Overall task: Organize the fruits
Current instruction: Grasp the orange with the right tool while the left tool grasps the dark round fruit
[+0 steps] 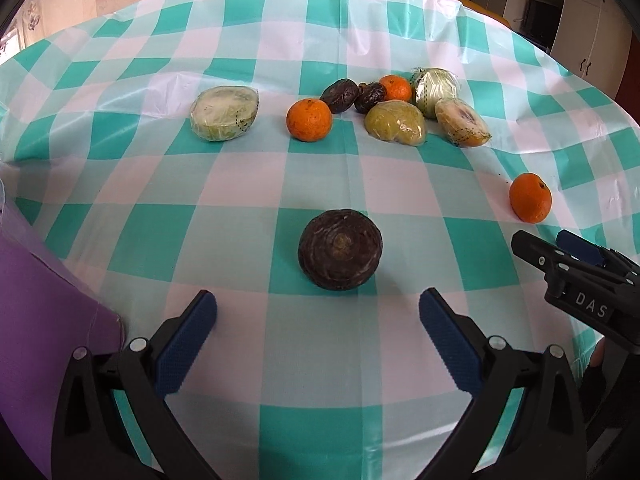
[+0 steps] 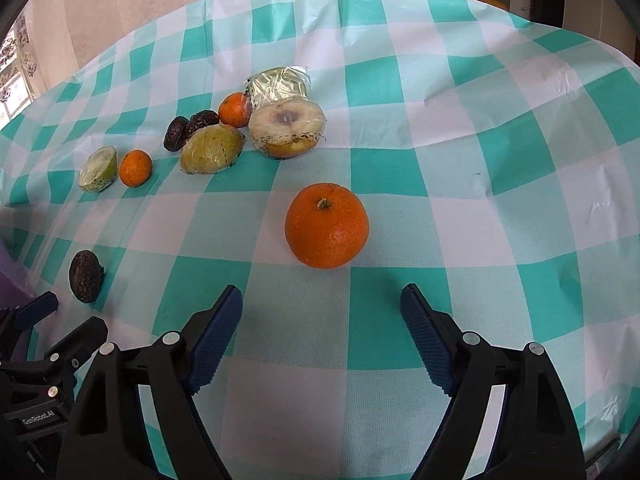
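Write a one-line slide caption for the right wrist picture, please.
Open right gripper facing a lone orange on a checked tablecloth.

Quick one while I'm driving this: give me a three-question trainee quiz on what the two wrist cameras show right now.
1. How many oranges lie on the checked tablecloth?
2. True or false: the right gripper grips the nearest orange.
3. What lies just ahead of the left gripper? A) a dark round fruit B) a wrapped half C) an orange

Key: 1. Three. 2. False; it lies ahead of the open jaws, untouched. 3. A, the dark round fruit.
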Action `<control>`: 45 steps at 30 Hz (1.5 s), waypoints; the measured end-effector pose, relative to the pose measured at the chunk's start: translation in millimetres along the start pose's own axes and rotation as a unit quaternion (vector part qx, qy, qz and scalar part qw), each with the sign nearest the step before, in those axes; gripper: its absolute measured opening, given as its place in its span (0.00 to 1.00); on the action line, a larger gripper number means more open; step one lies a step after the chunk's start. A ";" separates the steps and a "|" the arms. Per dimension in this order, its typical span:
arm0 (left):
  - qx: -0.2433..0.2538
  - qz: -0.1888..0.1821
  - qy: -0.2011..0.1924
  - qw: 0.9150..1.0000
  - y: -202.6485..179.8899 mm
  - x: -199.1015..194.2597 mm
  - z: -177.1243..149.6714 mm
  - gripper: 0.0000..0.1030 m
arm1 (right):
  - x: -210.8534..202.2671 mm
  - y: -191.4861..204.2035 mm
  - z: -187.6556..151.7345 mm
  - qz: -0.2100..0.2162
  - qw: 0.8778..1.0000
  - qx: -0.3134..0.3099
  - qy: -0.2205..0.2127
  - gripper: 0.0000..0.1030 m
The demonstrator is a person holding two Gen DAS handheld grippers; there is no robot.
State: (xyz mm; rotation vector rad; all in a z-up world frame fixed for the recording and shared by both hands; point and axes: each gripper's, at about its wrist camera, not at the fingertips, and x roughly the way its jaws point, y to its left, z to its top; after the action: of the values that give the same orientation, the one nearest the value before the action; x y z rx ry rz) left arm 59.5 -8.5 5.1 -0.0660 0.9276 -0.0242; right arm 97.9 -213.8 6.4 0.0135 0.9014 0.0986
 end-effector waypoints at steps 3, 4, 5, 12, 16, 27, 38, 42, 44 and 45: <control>0.001 0.003 -0.006 1.000 -1.0 5.3 9.4 0.89 | 6.4 1.1 7.7 -0.005 1.000 0.004 -0.003 0.68; 0.003 0.004 -0.006 1.000 -1.3 6.5 11.1 0.89 | 7.9 1.4 9.5 -0.005 1.000 0.005 -0.003 0.67; 0.005 0.005 -0.008 1.000 -2.1 7.1 12.3 0.86 | 9.2 1.1 11.3 -0.004 1.000 0.007 -0.004 0.65; 0.043 0.021 -0.023 0.999 -15.0 3.0 8.6 0.39 | 9.0 0.1 11.8 -0.015 1.000 0.014 -0.012 0.40; 0.031 0.013 -0.025 0.999 -10.7 2.5 8.5 0.38 | 9.2 1.4 11.5 -0.022 1.000 0.010 -0.012 0.40; 0.010 -0.001 -0.029 1.000 -2.6 0.7 8.3 0.38 | 7.5 -5.3 12.1 -0.004 1.000 0.027 -0.015 0.39; -0.022 -0.012 -0.048 0.999 6.3 -10.9 1.3 0.38 | 0.7 -11.1 7.8 0.018 0.998 0.046 -0.027 0.39; -0.029 -0.017 -0.068 0.997 5.1 -28.8 -14.0 0.38 | -13.6 -3.8 -5.7 0.025 0.998 0.048 -0.039 0.39; -0.030 -0.021 -0.077 0.996 4.2 -38.5 -23.4 0.38 | -23.4 3.2 -14.3 0.040 0.997 0.045 -0.047 0.39; -0.033 -0.025 -0.081 0.996 5.0 -43.2 -28.5 0.38 | -28.0 5.9 -19.2 0.047 0.997 0.047 -0.049 0.39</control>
State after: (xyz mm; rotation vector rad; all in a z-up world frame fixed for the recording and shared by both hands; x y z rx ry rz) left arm 10.7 -2.7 22.3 -0.1495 0.7652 -0.0335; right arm 65.1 -211.1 16.7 0.1462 0.8071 0.1415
